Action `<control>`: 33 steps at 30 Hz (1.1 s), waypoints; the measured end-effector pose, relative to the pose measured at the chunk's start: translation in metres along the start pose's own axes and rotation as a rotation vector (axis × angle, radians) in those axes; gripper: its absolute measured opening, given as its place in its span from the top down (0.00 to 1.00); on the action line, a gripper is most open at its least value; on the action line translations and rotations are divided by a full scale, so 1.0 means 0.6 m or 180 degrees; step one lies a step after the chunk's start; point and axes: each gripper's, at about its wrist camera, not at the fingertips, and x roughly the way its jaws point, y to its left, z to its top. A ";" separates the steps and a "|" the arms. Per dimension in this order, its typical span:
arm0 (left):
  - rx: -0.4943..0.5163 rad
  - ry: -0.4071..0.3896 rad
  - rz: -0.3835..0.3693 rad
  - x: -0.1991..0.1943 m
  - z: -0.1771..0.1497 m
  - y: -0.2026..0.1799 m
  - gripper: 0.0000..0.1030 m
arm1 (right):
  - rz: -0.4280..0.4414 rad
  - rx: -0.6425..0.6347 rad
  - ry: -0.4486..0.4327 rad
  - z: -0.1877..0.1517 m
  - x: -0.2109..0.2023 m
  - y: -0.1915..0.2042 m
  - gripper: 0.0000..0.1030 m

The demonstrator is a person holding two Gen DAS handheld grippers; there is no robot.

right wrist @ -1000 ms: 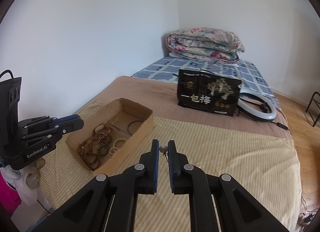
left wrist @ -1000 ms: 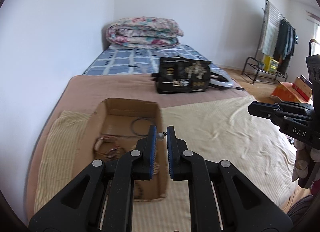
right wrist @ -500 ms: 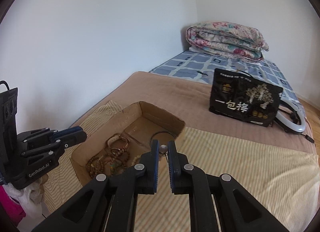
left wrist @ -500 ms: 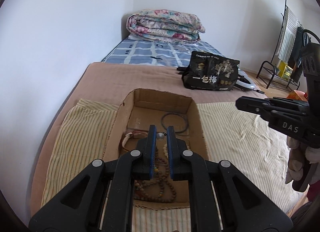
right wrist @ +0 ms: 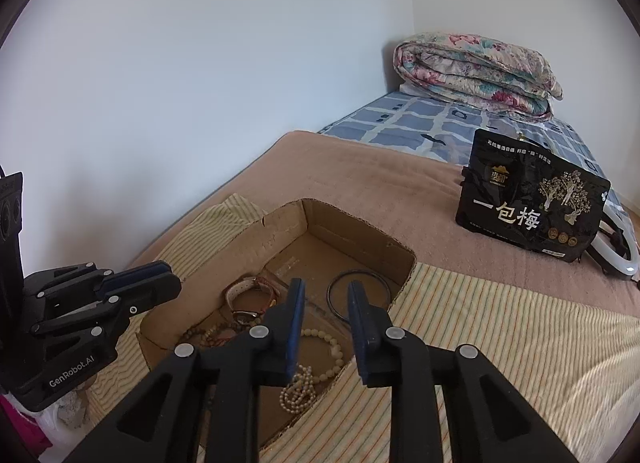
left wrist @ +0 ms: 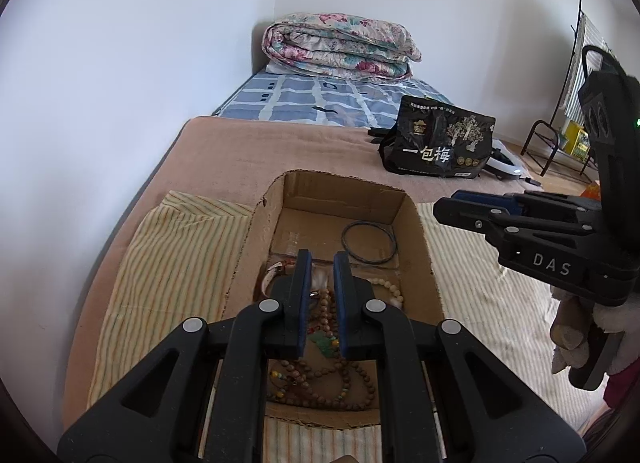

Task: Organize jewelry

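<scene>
Over the open brown cardboard box (right wrist: 352,235) | right hand-held gripper (right wrist: 326,327) just opening, empty; left hand-held gripper (left wrist: 319,295) closed, empty | you lower squarely onto one bracelet.

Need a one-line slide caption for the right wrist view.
Right gripper, jaws just opened and empty, over the cardboard box of bracelets and beads.

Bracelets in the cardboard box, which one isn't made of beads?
The plain black ring bangle, a smooth thin hoop lying flat at the box's far end. The cream bracelet and brown strands nearer the cameras are beaded.
</scene>
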 end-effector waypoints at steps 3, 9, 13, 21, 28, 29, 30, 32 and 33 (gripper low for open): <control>0.0015 -0.0007 0.0042 0.001 -0.001 0.002 0.71 | -0.0032 0.0006 -0.0031 0.003 0.000 0.002 0.64; -0.0066 -0.0094 0.0072 -0.005 -0.003 0.014 0.46 | -0.0149 0.0015 -0.0155 0.008 -0.007 0.007 0.19; -0.0070 -0.0120 0.0089 -0.009 -0.004 0.015 0.37 | -0.0187 0.0036 -0.0185 0.012 -0.009 0.008 0.11; -0.0047 -0.0153 0.0112 -0.020 -0.003 0.010 0.36 | -0.0218 0.0081 -0.0220 0.014 -0.017 0.006 0.04; -0.0016 -0.0189 0.0119 -0.036 -0.003 0.001 0.36 | -0.0207 0.0098 -0.0267 0.012 -0.037 0.007 0.03; -0.0009 -0.0199 0.0125 -0.040 -0.003 -0.001 0.36 | -0.0207 0.0103 -0.0276 0.011 -0.041 0.007 0.03; -0.0004 -0.0206 0.0129 -0.044 -0.003 -0.002 0.36 | -0.0207 0.0107 -0.0282 0.011 -0.043 0.006 0.03; 0.0005 -0.0223 0.0132 -0.052 -0.005 -0.005 0.35 | -0.0209 0.0111 -0.0301 0.010 -0.053 0.007 0.03; 0.0008 -0.0231 0.0136 -0.056 -0.005 -0.006 0.35 | -0.0211 0.0109 -0.0310 0.009 -0.058 0.007 0.03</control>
